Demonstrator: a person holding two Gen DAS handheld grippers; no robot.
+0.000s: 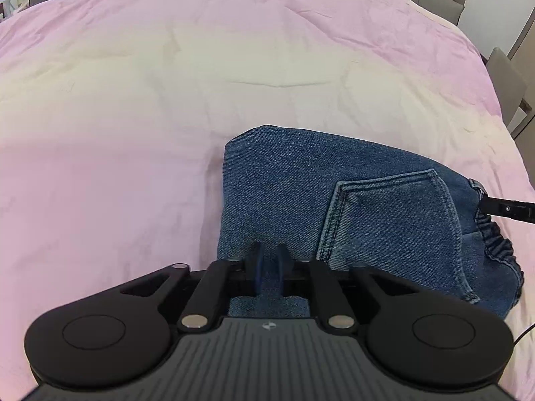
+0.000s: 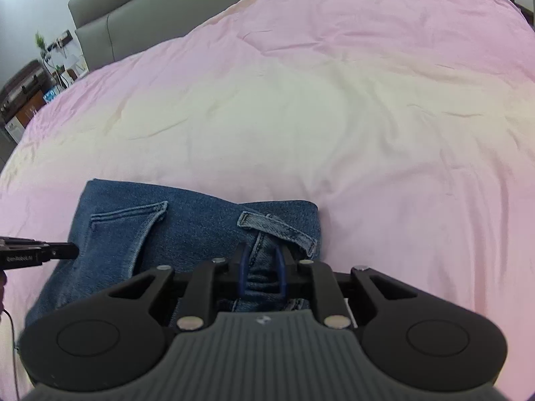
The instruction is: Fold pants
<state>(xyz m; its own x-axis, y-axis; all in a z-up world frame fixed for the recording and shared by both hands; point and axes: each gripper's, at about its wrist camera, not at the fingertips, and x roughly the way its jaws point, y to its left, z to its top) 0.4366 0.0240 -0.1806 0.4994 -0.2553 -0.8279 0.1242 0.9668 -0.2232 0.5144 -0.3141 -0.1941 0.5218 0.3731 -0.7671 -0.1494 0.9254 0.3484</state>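
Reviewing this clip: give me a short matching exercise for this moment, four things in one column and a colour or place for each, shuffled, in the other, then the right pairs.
Things:
1. bed cover
2. jeans
3. headboard
4. belt loop

Descriptions:
A. grey, at the far end of the bed
B. pink, spread wide and lightly wrinkled
C. blue denim, folded into a compact stack
D. pale denim strip just ahead of the right gripper

Pairs: 1-B, 2-C, 3-A, 4-D

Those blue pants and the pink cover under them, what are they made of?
The pants look like denim: blue twill weave, pale double-stitched pocket seams, matte. The pink cover appears to be thin woven cotton or similar, smooth and softly creased; the exact fibre isn't clear.
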